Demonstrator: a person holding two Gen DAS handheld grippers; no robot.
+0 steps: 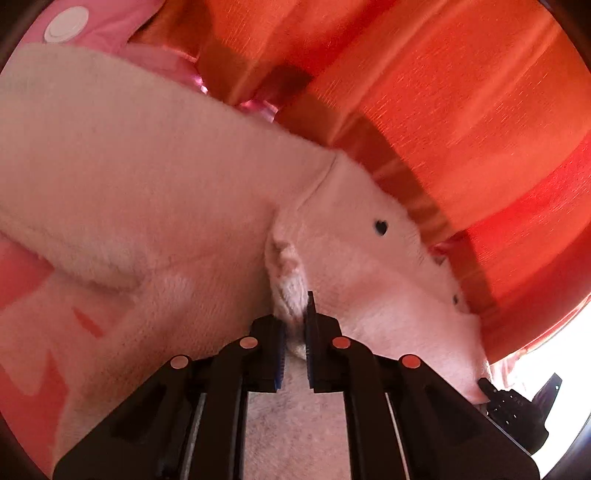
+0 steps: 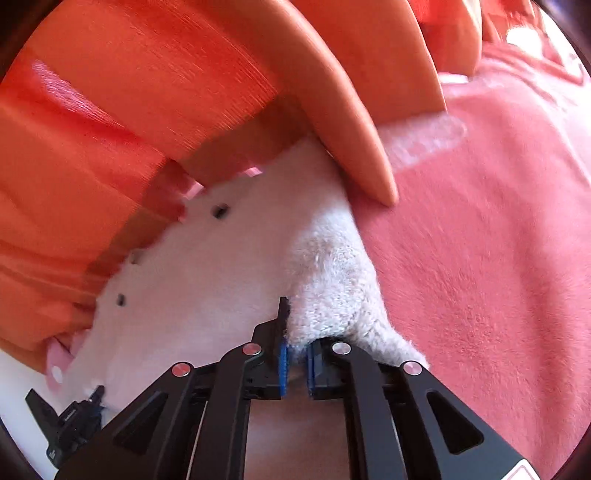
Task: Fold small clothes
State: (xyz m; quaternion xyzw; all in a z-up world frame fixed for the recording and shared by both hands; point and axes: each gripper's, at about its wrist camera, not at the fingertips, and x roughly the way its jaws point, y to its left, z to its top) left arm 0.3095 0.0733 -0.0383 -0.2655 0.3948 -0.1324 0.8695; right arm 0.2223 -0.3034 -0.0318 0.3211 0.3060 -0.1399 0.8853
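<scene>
A small fluffy white garment [image 1: 155,184] with small dark buttons fills the left wrist view and lies over a pink blanket [image 2: 480,258]. My left gripper [image 1: 295,332] is shut on a bunched fold of the white garment near its middle. The same garment shows in the right wrist view [image 2: 221,280]. My right gripper [image 2: 295,350] is shut on a thick fuzzy edge of it. The right gripper shows at the lower right of the left wrist view [image 1: 517,402], and the left gripper at the lower left of the right wrist view [image 2: 70,417].
Orange curtains [image 1: 443,110] hang close behind the garment in both views. A wooden chair frame [image 2: 351,110] stands on the blanket at the back. Pink fabric with a white button [image 1: 66,26] lies at the upper left.
</scene>
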